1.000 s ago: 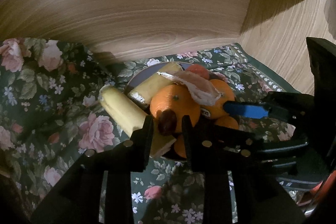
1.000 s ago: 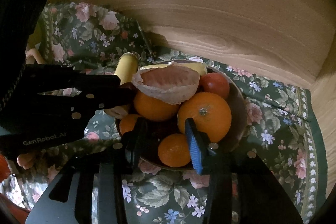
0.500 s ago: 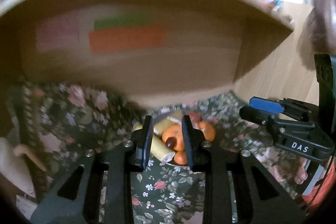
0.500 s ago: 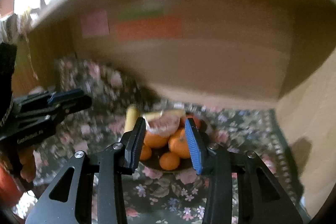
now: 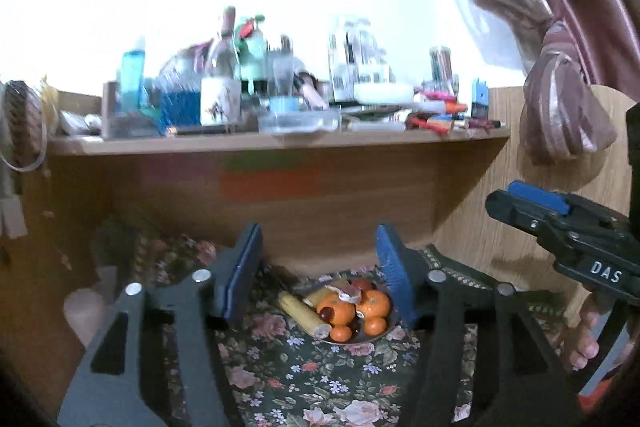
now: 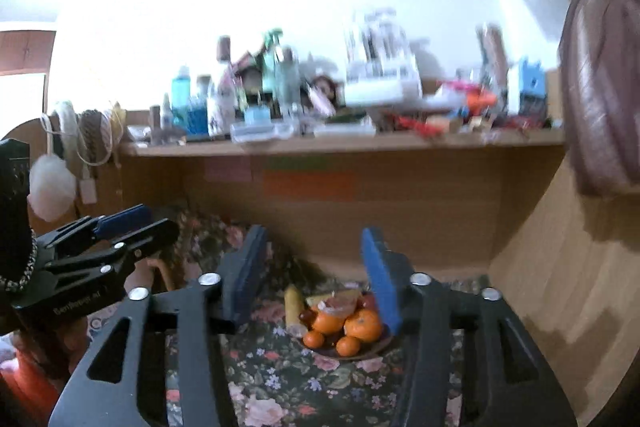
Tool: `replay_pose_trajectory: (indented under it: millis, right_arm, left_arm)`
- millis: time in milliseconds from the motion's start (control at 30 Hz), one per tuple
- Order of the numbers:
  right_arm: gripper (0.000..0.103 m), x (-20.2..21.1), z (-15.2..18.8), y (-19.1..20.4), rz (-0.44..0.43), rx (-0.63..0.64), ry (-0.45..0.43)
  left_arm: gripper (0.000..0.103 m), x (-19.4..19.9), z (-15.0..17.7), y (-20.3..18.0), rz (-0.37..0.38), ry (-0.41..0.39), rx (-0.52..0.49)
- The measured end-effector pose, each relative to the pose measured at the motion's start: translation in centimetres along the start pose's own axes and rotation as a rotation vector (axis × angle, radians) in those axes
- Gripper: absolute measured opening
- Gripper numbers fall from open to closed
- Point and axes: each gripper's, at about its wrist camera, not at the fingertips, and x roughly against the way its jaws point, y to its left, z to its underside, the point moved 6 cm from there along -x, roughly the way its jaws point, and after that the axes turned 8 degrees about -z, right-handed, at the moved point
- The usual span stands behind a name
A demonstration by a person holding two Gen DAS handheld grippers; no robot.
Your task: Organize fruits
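Observation:
A plate [image 5: 380, 335] piled with oranges [image 5: 338, 310], a banana [image 5: 304, 313] and a pale peeled segment [image 5: 348, 293] sits on the floral cloth [image 5: 304, 379], well ahead of both grippers. It also shows in the right wrist view [image 6: 372, 349], with oranges [image 6: 362, 325] and the banana [image 6: 294, 305]. My left gripper [image 5: 318, 267] is open and empty, far back from the plate. My right gripper [image 6: 312, 271] is open and empty too. Each gripper shows at the edge of the other's view, the right one [image 5: 560, 223] and the left one [image 6: 108, 239].
A wooden back panel [image 5: 280, 211] with coloured sticky notes stands behind the plate. A shelf [image 5: 260, 139] above it is crowded with bottles and small items. A wooden side wall [image 6: 560, 267] is on the right, with a pink curtain [image 5: 568, 107] above.
Both grippers have pulled far back and up from the plate. Both have opened wide. The fruit pile stays on the plate.

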Motion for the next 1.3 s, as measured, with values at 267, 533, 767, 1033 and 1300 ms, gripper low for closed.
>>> replay_pose_trajectory:
  millis: [267,533,767,1033,1300]
  right_arm:
    - [0.086,2.5,-0.5,1.3,0.056,0.037,-0.057]
    - [0.103,3.6,0.0,1.3,0.090,0.025,-0.071]
    - [0.103,3.7,0.3,1.2,0.101,0.026,-0.061]
    - [0.103,3.5,0.3,1.1,0.108,0.029,-0.056]
    - [0.103,3.6,0.4,1.1,0.107,0.029,-0.057]
  left_arm:
    - [0.090,2.9,-0.2,0.2,-0.039,-0.051,0.016]
    - [0.101,4.4,-0.1,0.0,-0.062,-0.084,0.001]
    - [0.102,4.7,0.1,0.2,-0.058,-0.084,0.011]
    - [0.103,4.5,0.3,0.4,-0.045,-0.079,0.013]
    - [0.103,4.4,0.2,0.1,-0.047,-0.076,0.014]
